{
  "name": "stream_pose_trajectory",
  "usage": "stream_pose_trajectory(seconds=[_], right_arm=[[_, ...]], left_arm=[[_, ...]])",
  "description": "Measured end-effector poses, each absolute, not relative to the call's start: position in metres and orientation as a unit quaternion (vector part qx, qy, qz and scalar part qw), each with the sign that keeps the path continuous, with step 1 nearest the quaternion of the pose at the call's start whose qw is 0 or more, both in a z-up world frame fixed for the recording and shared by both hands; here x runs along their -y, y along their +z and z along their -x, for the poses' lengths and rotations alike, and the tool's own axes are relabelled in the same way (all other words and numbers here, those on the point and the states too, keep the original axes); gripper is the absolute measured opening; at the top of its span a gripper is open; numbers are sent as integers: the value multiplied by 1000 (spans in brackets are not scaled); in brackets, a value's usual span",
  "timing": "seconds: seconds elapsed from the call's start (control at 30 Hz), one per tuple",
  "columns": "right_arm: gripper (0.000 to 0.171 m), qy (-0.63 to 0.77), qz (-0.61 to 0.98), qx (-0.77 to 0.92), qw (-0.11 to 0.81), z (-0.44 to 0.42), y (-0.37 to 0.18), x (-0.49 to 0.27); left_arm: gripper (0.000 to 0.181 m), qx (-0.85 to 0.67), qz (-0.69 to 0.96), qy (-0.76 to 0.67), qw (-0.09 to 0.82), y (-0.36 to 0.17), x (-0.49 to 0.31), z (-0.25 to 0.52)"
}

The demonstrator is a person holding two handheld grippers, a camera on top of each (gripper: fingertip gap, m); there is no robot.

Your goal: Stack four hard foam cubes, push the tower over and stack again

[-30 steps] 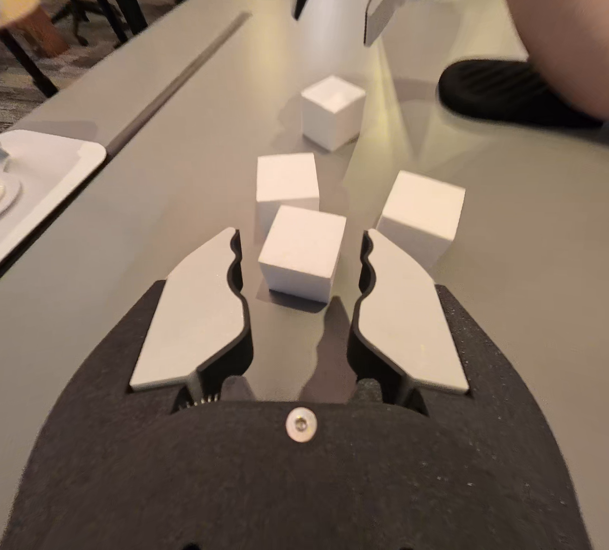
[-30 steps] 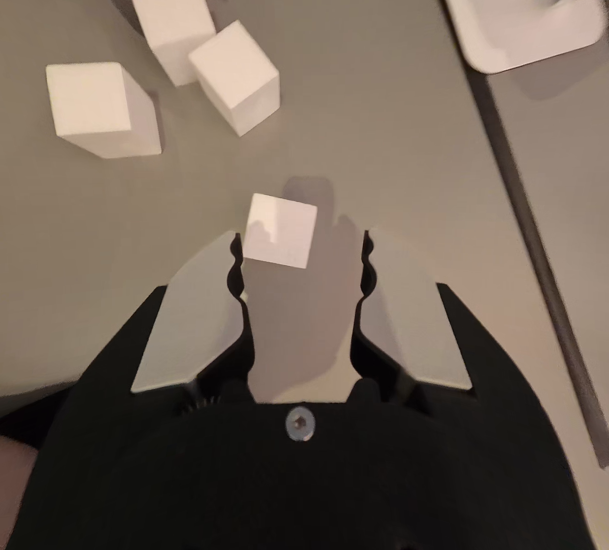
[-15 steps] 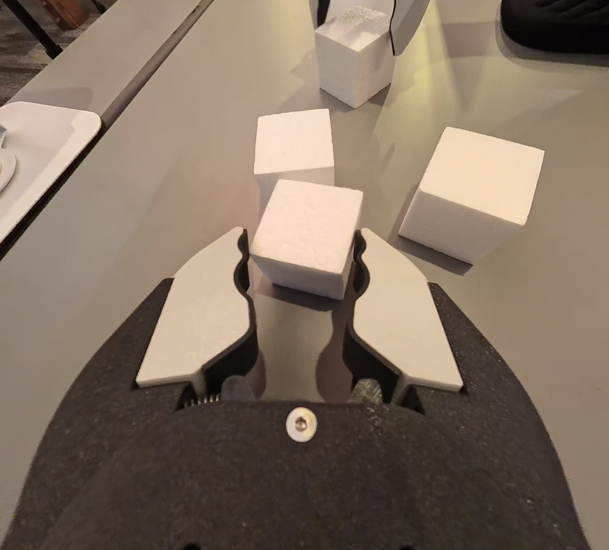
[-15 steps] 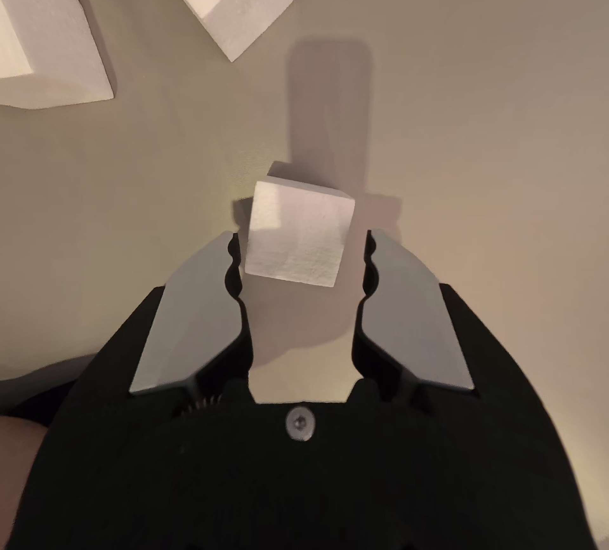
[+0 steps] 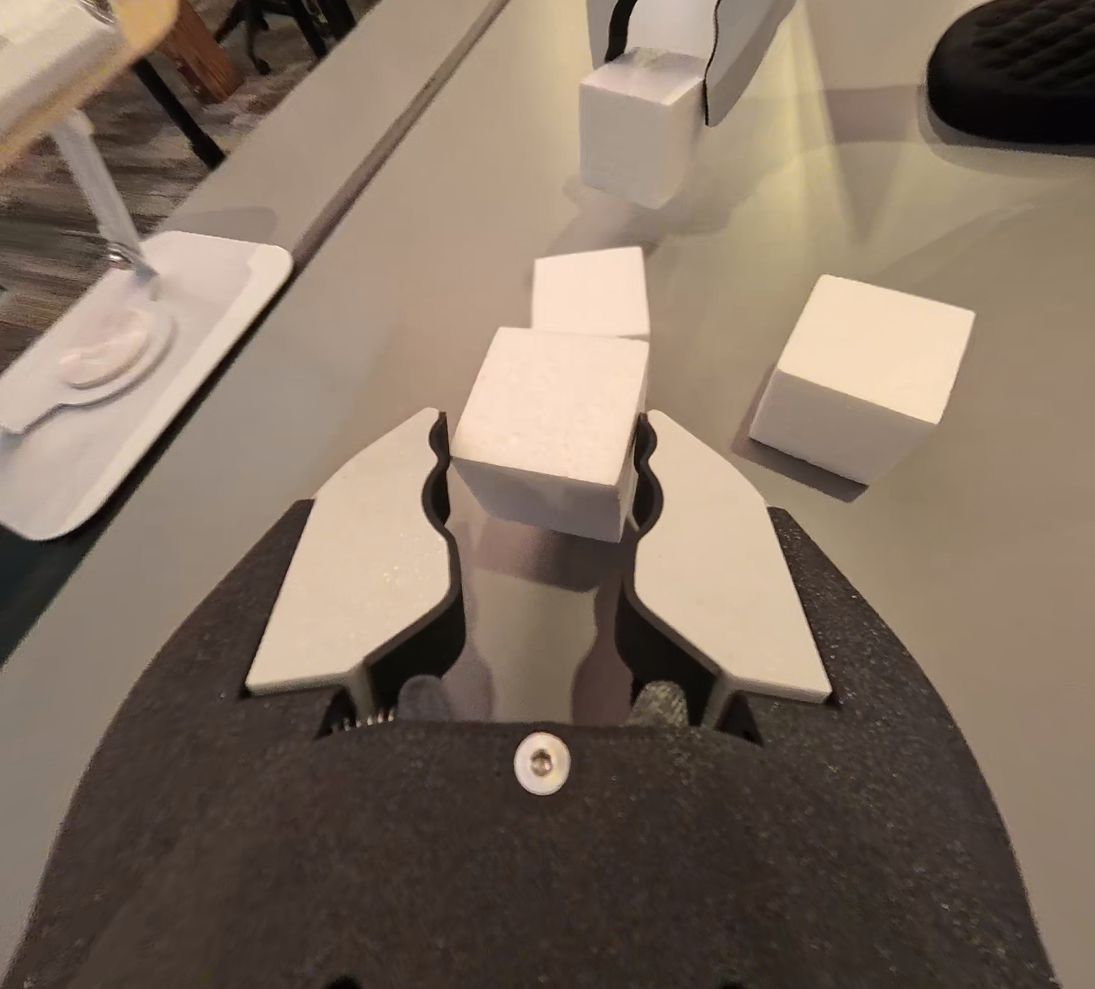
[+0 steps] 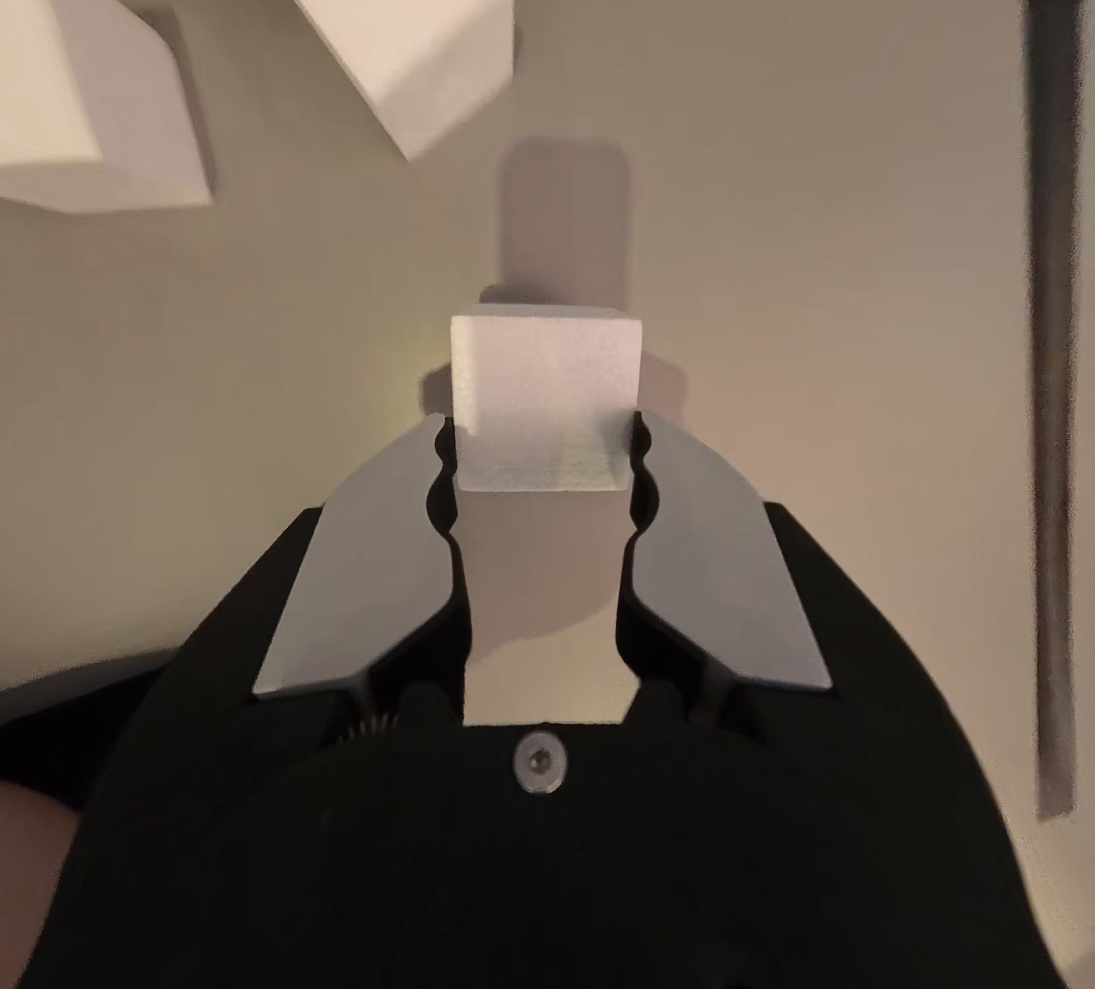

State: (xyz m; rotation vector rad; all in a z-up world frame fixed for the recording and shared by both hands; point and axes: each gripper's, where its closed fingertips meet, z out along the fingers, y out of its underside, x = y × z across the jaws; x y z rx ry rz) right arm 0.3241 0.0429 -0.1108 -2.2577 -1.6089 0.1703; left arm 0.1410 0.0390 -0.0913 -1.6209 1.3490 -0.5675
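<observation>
White foam cubes clamped in left claw point(image 5: 538, 427) and right claw point(image 6: 542, 421); two loose cubes point(image 5: 862, 380) between, on open grey table point(image 5: 379, 273).

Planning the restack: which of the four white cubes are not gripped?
The cube just behind the left gripper's cube, and the cube off to the right. Both lie free on the table; the others sit between fingers.

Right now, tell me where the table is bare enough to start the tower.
Bare: the table strip between the white tray and the middle cubes, and the stretch between the right cube and black pad. Crowded: the centre, where each gripper is shut on a cube.
</observation>
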Motion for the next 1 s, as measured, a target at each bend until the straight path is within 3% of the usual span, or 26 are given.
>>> stream_pose_trajectory(seconds=[0.2,0.53,1.0], right_arm=[[58,114,661,671,315,-242,-51,-39],[58,112,607,767,178,-213,-54,-35],[58,64,608,784,104,-213,-85,-49]], left_arm=[[60,-505,670,-233,493,-63,-59,-115],[60,-493,670,-260,489,-62,-63,-109],[60,-500,660,-275,488,-56,-61,-114]])
